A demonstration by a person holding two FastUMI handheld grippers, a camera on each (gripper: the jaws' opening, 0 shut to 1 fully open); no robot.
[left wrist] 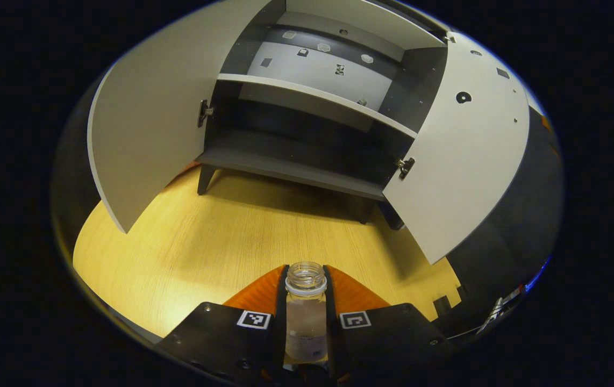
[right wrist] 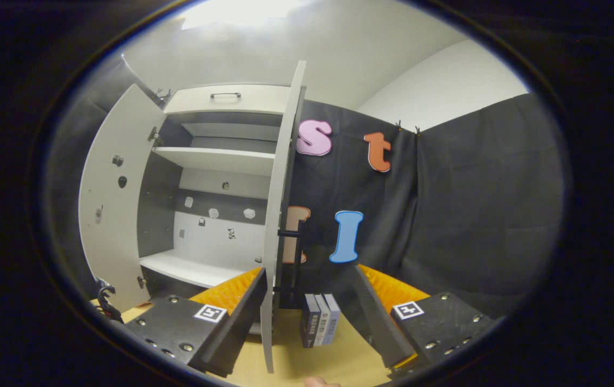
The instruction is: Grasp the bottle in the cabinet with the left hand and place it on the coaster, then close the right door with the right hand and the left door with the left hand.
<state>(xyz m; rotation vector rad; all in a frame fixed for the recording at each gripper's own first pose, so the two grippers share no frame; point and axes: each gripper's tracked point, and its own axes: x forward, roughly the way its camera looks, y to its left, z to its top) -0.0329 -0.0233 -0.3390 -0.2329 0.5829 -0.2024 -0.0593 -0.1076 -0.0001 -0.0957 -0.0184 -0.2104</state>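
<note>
A clear uncapped bottle (left wrist: 306,312) with a pale label stands upright between the fingers of my left gripper (left wrist: 306,274), which is shut on it above the wooden table (left wrist: 205,242). Ahead, the grey cabinet (left wrist: 296,166) has both its left door (left wrist: 145,123) and right door (left wrist: 463,156) swung wide, and its shelves are bare. In the right gripper view, my right gripper (right wrist: 309,274) is open. The right door's (right wrist: 280,215) thin edge rises in the gap, close to the left-hand finger (right wrist: 231,306); I cannot tell whether they touch. Its dark handle (right wrist: 288,233) shows on the far face.
A few small books (right wrist: 319,320) stand upright on the table just past the right door. The cabinet's left door (right wrist: 113,199) is open at the left of that view. Black cloth wall lies behind and to the right. The table's notched edge (left wrist: 447,301) is near right.
</note>
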